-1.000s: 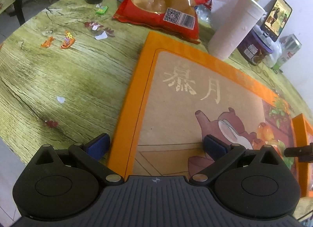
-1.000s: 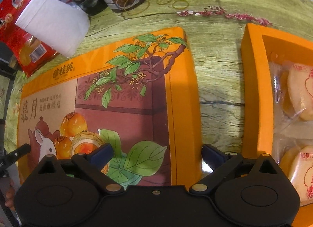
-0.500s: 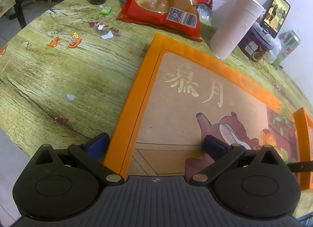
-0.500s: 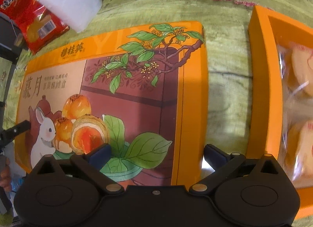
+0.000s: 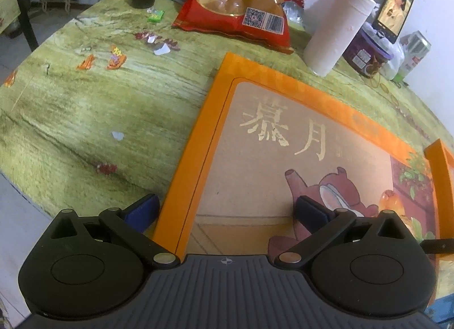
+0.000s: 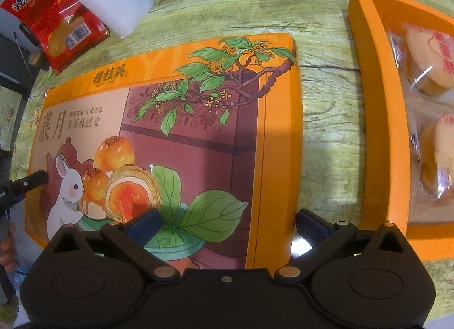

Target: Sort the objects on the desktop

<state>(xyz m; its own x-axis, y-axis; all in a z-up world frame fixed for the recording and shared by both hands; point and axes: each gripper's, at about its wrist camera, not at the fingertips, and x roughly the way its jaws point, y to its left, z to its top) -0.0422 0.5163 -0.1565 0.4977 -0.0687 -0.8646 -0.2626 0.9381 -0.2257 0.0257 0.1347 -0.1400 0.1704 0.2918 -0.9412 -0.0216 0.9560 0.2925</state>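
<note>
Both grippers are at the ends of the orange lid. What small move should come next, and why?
Probably close both on the lid's edges. The left gripper and right gripper stand open, each astride a short edge of the orange lid, which lies flat on the table beside the open box of pastries.

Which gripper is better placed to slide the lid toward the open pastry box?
Right, probably. The right gripper is open astride the lid edge facing the open box. The left gripper straddles the far edge.

Flat orange illustrated box lid beside open orange tray of wrapped pastries.
</note>
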